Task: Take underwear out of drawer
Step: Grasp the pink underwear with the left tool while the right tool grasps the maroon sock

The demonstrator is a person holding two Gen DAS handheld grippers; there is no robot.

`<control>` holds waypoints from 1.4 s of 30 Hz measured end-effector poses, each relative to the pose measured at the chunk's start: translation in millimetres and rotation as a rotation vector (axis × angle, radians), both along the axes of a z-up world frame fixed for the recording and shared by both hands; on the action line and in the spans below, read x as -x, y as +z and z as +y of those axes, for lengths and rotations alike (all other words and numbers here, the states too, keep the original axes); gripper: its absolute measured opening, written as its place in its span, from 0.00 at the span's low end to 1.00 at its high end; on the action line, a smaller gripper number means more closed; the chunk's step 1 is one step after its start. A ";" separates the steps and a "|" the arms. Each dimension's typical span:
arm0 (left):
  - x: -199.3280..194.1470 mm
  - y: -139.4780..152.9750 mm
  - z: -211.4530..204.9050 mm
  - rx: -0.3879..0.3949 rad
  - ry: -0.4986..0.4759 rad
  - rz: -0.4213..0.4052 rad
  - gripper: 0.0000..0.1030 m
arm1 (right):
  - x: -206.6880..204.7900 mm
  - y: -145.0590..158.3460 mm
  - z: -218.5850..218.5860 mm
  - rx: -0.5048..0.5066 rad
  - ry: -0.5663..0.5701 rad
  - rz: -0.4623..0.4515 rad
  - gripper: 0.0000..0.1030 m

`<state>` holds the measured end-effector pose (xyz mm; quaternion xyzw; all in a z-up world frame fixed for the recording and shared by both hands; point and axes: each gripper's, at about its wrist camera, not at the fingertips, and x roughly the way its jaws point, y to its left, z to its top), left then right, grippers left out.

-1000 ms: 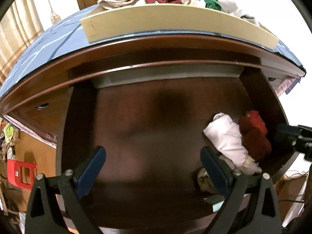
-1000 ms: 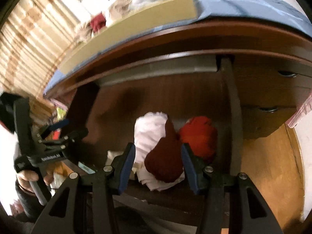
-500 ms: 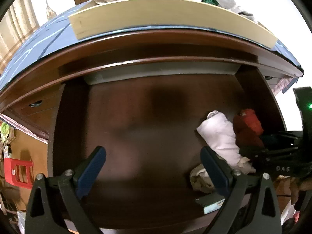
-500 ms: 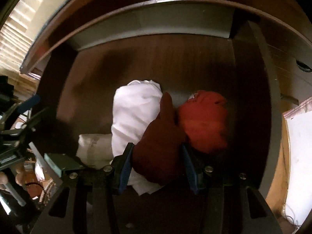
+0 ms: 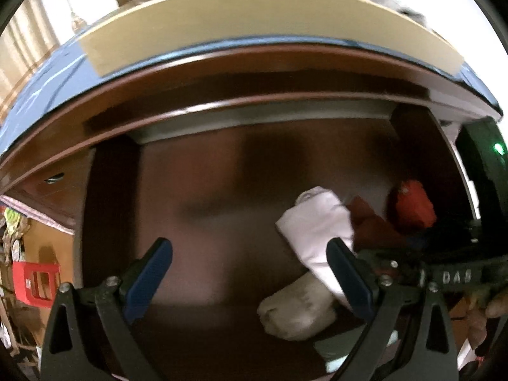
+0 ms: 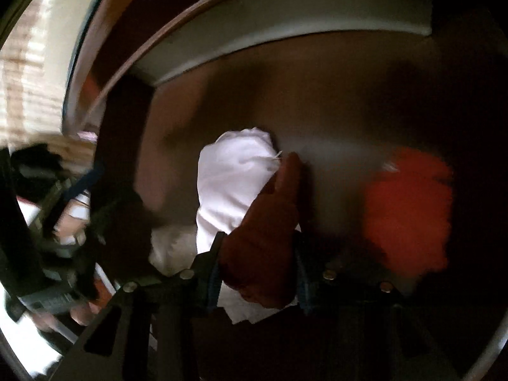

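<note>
Now the maroon underwear (image 6: 263,238) is pinched by the right gripper (image 6: 257,273), whose jaws have just been closing onto it, at the drawer's (image 5: 197,190) right front. It should be lifted straight up so the white roll (image 6: 231,184) underneath and the red roll (image 6: 409,209) beside it are not dragged. A beige roll (image 5: 295,311) is left nearer the front. The left gripper (image 5: 250,279) is held apart, empty.

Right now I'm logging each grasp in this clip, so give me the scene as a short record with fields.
setting: open wooden drawer under a desk top
in drawer: white roll, dark red piece, bright red piece, beige roll
right gripper: jaws just been closing, pads now pressing the dark red piece between them
left gripper: open, nothing between its jaws, above bare drawer floor
on desk top: tan box with clothes in it
task state: dark red piece gripped, not yet out of the drawer
</note>
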<state>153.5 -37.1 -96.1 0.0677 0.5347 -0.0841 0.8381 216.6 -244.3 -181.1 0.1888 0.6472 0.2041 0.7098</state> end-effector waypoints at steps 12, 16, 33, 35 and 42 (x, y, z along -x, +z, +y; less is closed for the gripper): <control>-25.0 -25.4 28.4 0.025 0.129 0.135 0.93 | 1.8 36.1 -2.5 0.019 -0.091 -0.223 0.39; -26.3 -42.9 18.7 0.017 0.175 0.218 0.91 | 8.5 48.3 -17.8 0.055 -0.130 -0.302 0.39; -48.1 -74.2 -47.2 0.013 0.168 0.449 0.86 | 8.4 40.2 -27.2 -0.042 -0.168 -0.319 0.39; -49.9 -73.6 -56.7 0.007 0.143 0.441 0.86 | 7.1 37.8 -28.1 -0.046 -0.179 -0.317 0.39; -51.9 -71.3 -84.9 0.039 0.096 0.399 0.72 | 9.2 42.1 -40.3 -0.021 -0.248 -0.344 0.39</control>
